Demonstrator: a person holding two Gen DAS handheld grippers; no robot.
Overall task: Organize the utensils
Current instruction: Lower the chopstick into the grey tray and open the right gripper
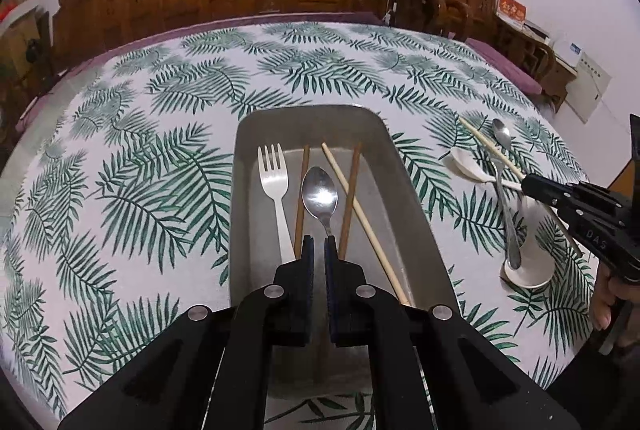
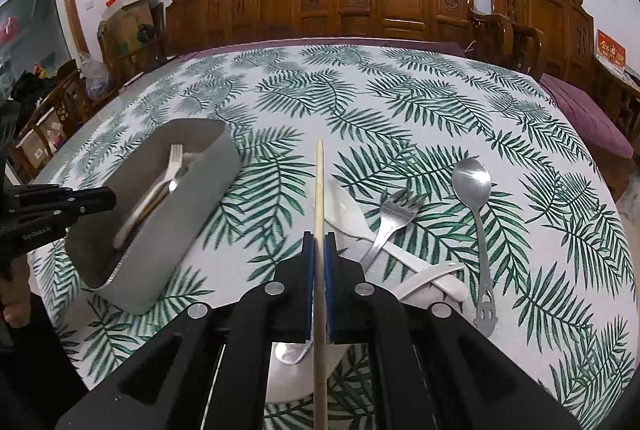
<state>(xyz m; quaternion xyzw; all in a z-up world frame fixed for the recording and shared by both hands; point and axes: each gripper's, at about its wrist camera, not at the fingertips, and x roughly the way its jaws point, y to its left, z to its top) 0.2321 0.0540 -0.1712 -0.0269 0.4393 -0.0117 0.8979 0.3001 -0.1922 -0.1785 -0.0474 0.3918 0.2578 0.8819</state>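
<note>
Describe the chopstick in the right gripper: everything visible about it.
The light chopstick is a plain, pale wooden-looking stick, slender and straight. The right gripper is shut on it, its blue pads clamping it partway along; one end projects ahead over the leaf-print tablecloth, the other runs back under the gripper. It is lifted, touching only the pads.

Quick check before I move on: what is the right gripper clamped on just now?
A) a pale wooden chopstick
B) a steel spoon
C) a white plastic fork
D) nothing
A: in the right wrist view, the right gripper has its blue pads closed on a pale wooden chopstick that runs straight out between them.
</note>
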